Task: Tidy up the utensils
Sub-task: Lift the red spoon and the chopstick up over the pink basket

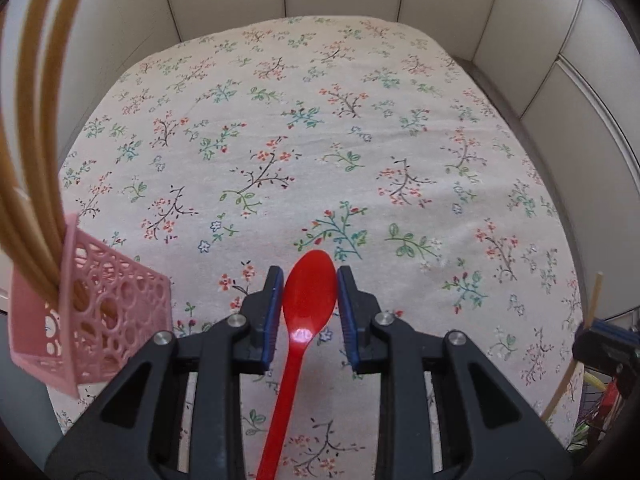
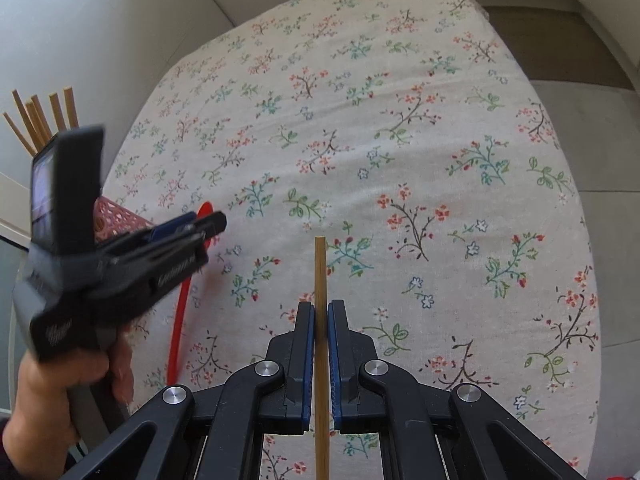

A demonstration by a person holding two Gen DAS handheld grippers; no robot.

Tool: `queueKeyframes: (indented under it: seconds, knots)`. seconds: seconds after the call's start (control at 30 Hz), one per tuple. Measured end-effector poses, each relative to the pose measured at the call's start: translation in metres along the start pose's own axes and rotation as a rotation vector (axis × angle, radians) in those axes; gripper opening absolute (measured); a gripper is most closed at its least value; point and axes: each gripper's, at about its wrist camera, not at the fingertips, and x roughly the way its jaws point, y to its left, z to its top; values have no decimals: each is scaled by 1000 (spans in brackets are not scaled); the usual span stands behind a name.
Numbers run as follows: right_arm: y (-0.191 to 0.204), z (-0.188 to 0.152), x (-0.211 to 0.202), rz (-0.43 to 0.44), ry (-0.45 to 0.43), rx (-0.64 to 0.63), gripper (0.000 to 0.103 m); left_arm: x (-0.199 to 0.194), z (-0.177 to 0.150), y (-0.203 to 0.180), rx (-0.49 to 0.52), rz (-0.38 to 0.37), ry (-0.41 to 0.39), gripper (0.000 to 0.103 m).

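The red spoon [image 1: 310, 300] sits with its bowl between the fingers of the left claw [image 1: 310, 312], its handle running back under the claw. The pads stand just beside the bowl on either side, with a sliver of gap showing, so the left claw looks open around the spoon, not clamped on it; whether the spoon lies on the cloth or is lifted cannot be told. To the left of the spoon stands the pink basket [image 1: 96, 316], a perforated holder already carrying a bunch of wooden chopsticks [image 1: 36, 120] that lean out of it. To the right of the spoon, well apart, the right claw [image 2: 321, 320] is closed on a single chopstick [image 2: 320, 280], which stands upright between its pads. All of this is above a worktop [image 1: 320, 140] covered in a floral cloth.

The likely trouble: the bowl is smooth and rounded, so a squeeze there could pinch it forward and out of the pads. The basket looks light and its load leans, so a bump from either claw during a drop-in could tip it. The thin chopstick may also pivot in the right claw's grip.
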Motion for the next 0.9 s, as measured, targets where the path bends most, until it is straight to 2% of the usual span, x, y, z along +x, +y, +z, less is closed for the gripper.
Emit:
queueKeyframes:
  seconds: [0.13,0.27,0.37,0.47,0.57,0.8,0.9]
  knots:
    - [10,4,-16,12,-66,-8,5,-42,-8,0,36,-31,-102,29]
    - [27,5,-35,32,-137,-24,5,-86,-14,17,34,-75,-211,29]
    - [42,5,-47,44,-186,-42,5,-122,-19,36,6,-112,-304,29]
    - [56,5,-57,51,-234,-62,5,-148,-23,65,-63,-152,-402,29]
    - [67,6,-62,56,-270,-76,5,-165,-27,100,-158,-204,-508,29]
    - [88,14,-56,67,-286,-83,5,-163,-13,154,-333,-195,-609,29]
    - [95,17,-49,75,-281,-89,5,-169,-3,160,-348,-178,-694,29]
